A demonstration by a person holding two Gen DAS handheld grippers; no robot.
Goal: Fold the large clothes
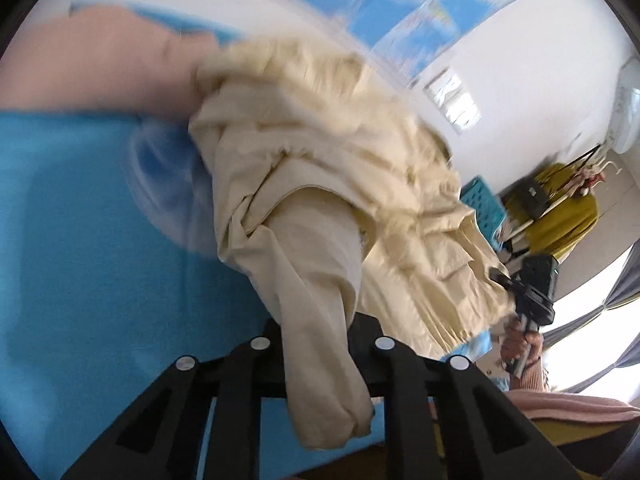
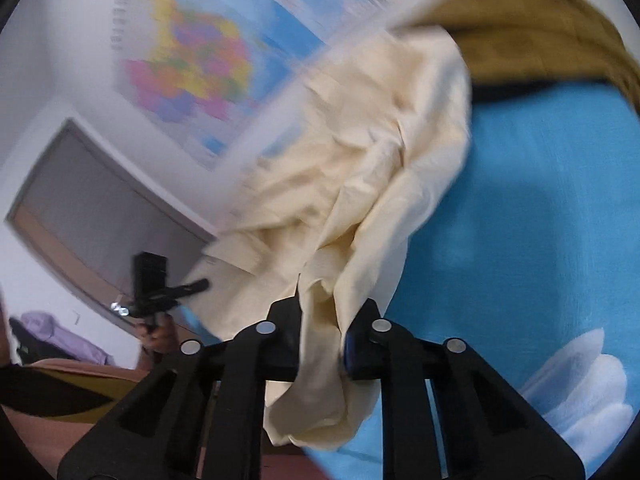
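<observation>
A large cream garment (image 1: 320, 168) hangs bunched in the air above a blue sheet (image 1: 80, 260). My left gripper (image 1: 318, 340) is shut on one corner of it, with a fold drooping through the jaws. My right gripper (image 2: 322, 322) is shut on another corner of the same garment (image 2: 360, 160). The right gripper also shows in the left wrist view (image 1: 528, 292) at the far side of the cloth. The left gripper shows in the right wrist view (image 2: 160, 284). Both views are motion-blurred.
A pink cloth (image 1: 88, 68) lies at the far left of the blue sheet. A mustard cloth (image 2: 532, 28) lies at its far edge. A white folded item (image 2: 580, 392) sits lower right. Wall maps (image 2: 208, 48) hang behind. A yellow heap (image 1: 560, 208) and a turquoise basket (image 1: 480, 196) stand beyond.
</observation>
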